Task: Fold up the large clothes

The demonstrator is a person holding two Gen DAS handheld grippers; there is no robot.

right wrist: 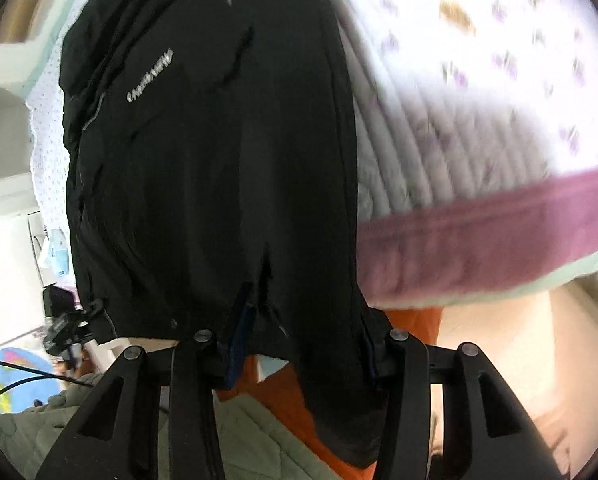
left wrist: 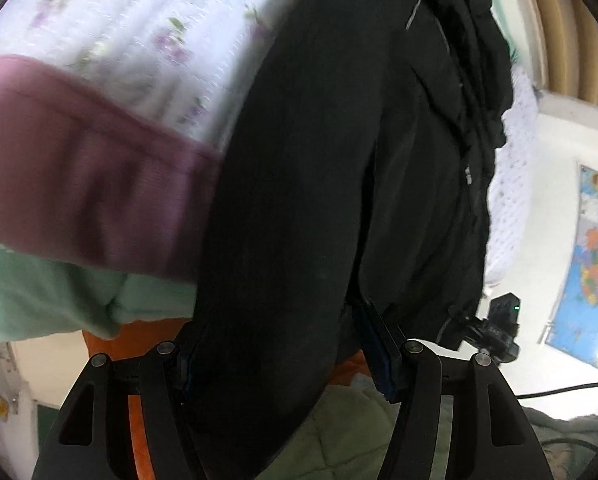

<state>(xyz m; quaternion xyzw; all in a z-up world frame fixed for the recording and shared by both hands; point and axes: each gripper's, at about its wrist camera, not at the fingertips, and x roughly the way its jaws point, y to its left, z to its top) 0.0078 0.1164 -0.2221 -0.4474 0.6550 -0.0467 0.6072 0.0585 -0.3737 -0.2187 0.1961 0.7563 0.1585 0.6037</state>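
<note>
A large black jacket point(left wrist: 319, 160) with a small silver logo point(right wrist: 151, 76) hangs stretched between my two grippers over the floral bedspread point(left wrist: 139, 20). My left gripper point(left wrist: 287, 344) is shut on the black jacket's hem, and cloth drapes down over its fingers. My right gripper point(right wrist: 303, 332) is shut on the jacket's hem too, with cloth bunched between its blue-padded fingers point(right wrist: 239, 332). The jacket's far end lies crumpled on the bed point(left wrist: 479, 60). The right gripper also shows in the left wrist view point(left wrist: 495, 332), at the jacket's corner.
A mauve garment point(left wrist: 79, 180) and a mint-green one point(left wrist: 59, 300) lie on the bed beside the jacket. An orange cloth point(right wrist: 415, 328) and a green quilt point(right wrist: 259, 432) sit below. A wall map point(left wrist: 595, 264) and a black cable point(left wrist: 571, 390) are at the side.
</note>
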